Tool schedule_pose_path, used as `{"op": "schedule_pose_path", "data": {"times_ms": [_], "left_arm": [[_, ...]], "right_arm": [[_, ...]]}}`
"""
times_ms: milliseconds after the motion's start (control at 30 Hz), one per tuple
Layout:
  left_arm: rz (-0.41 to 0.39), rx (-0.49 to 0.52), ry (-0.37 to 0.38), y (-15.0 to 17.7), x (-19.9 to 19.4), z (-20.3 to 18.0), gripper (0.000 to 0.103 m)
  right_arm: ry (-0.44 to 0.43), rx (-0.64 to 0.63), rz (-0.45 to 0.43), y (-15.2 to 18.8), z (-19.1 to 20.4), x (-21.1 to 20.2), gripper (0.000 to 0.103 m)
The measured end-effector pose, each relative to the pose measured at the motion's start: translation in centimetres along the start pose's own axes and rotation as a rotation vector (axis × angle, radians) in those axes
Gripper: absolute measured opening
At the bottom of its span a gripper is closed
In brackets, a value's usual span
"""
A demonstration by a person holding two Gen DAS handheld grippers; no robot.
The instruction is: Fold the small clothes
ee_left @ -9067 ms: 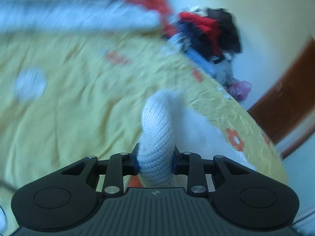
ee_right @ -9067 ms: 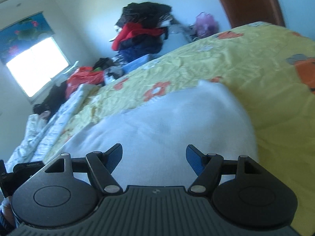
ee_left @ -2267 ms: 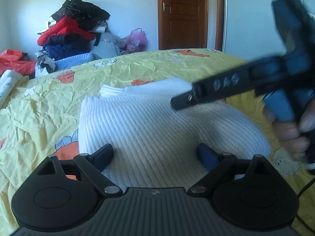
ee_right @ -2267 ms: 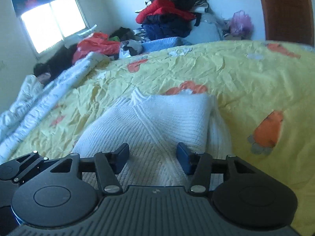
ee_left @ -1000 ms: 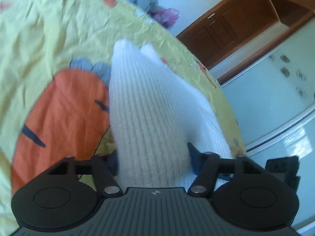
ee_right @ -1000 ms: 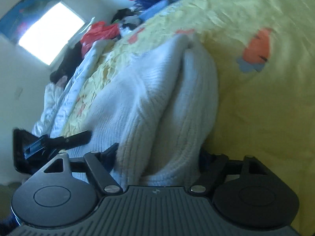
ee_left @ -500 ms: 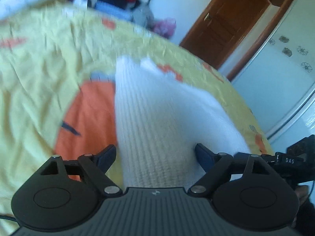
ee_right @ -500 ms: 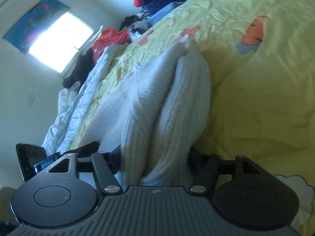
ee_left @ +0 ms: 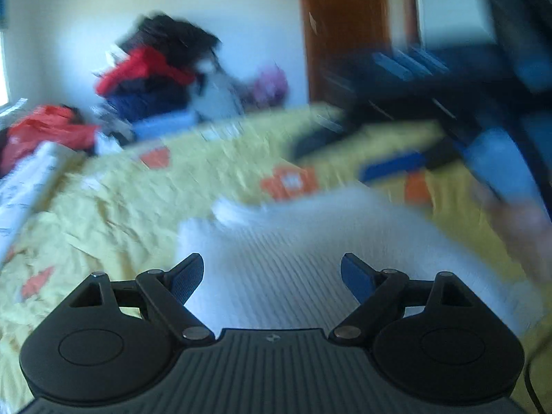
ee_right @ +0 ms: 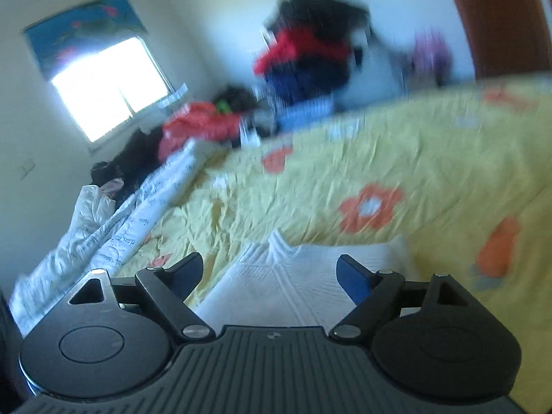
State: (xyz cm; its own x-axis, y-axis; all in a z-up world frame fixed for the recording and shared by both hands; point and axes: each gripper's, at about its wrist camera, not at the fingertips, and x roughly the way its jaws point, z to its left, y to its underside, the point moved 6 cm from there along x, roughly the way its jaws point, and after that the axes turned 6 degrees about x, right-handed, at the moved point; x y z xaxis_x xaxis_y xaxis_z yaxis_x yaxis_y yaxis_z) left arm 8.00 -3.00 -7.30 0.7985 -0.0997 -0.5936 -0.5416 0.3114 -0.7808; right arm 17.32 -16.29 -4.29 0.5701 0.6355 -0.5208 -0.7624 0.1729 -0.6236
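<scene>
**Both grippers open over folded white sweater**

Plainly folded: white ribbed knit sweater (ee_left: 310,258) lying flat on yellow bedspread with orange flower prints (ee_left: 120,214), neck edge pointing away from both cameras. Seen again in right wrist view (ee_right: 293,276), a compact rectangle with the collar sticking up at its far edge.

Left gripper (ee_left: 272,276): black, blue-padded fingers spread wide apart, hovering above the near part of the knit, nothing between the pads. Right gripper (ee_right: 269,276): likewise spread wide, empty, framing the sweater from just above its near edge. Visible too in left wrist view as a blurred black-and-blue shape (ee_left: 396,158) at upper right, above the far right side of the sweater, jaws apart, with a blurred hand (ee_left: 524,224) behind it.

Behind the bed, against pale wall: heap of red, black and navy clothes (ee_right: 310,58). Beside it, brown wooden door (ee_left: 341,31). Along the left edge of the bed, rumpled white printed quilt (ee_right: 114,227). Bright window (ee_right: 110,93) on the left wall. Heavy motion blur in both views.
</scene>
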Motion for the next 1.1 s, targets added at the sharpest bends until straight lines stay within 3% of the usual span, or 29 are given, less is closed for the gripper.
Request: {"op": "schedule_pose_path", "data": {"times_ms": [100, 133, 167, 400, 567, 667, 733, 833, 900, 1000, 1100], "left_arm": [[-0.002, 0.017, -0.005, 1.6, 1.2, -0.5, 0.088], [0.004, 0.003, 0.003, 1.7, 1.4, -0.4, 0.088], [0.011, -0.019, 0.016, 1.7, 1.6, -0.3, 0.088], [-0.011, -0.025, 0.024, 1.4, 2.5, -0.1, 0.090], [-0.084, -0.097, -0.003, 3.1, -1.7, 0.3, 0.090], [-0.124, -0.125, 0.023, 5.1, -5.0, -0.4, 0.091], [-0.116, -0.100, 0.031, 6.0, -5.3, -1.0, 0.095], [-0.096, -0.029, 0.007, 6.1, -4.3, -1.9, 0.095], [-0.078, -0.021, 0.009, 5.8, -3.9, -1.8, 0.097], [-0.051, -0.050, 0.003, 5.8, -5.2, -1.1, 0.096], [-0.112, -0.063, -0.017, 6.8, -8.9, -0.6, 0.096]], "right_arm": [[0.095, 0.062, 0.147, 0.9, -3.1, 4.6, 0.082], [0.128, 0.010, 0.158, 1.6, -4.1, 5.9, 0.073], [0.136, -0.068, 0.127, 1.9, -4.1, 6.2, 0.069], [0.213, -0.183, 0.140, 1.9, -3.5, 7.7, 0.069], [0.232, -0.177, -0.014, 3.2, -1.6, 2.3, 0.072], [0.156, -0.218, -0.085, 5.9, 0.9, -2.4, 0.078], [0.104, -0.215, -0.053, 8.1, 1.7, -3.8, 0.086], [0.097, -0.207, 0.040, 10.6, 0.5, -2.3, 0.082], [0.099, -0.262, 0.012, 10.7, 0.2, -1.9, 0.081], [0.137, -0.189, 0.041, 9.9, 0.8, -3.2, 0.077], [0.084, -0.114, 0.012, 10.8, 2.0, -6.4, 0.077]]}}
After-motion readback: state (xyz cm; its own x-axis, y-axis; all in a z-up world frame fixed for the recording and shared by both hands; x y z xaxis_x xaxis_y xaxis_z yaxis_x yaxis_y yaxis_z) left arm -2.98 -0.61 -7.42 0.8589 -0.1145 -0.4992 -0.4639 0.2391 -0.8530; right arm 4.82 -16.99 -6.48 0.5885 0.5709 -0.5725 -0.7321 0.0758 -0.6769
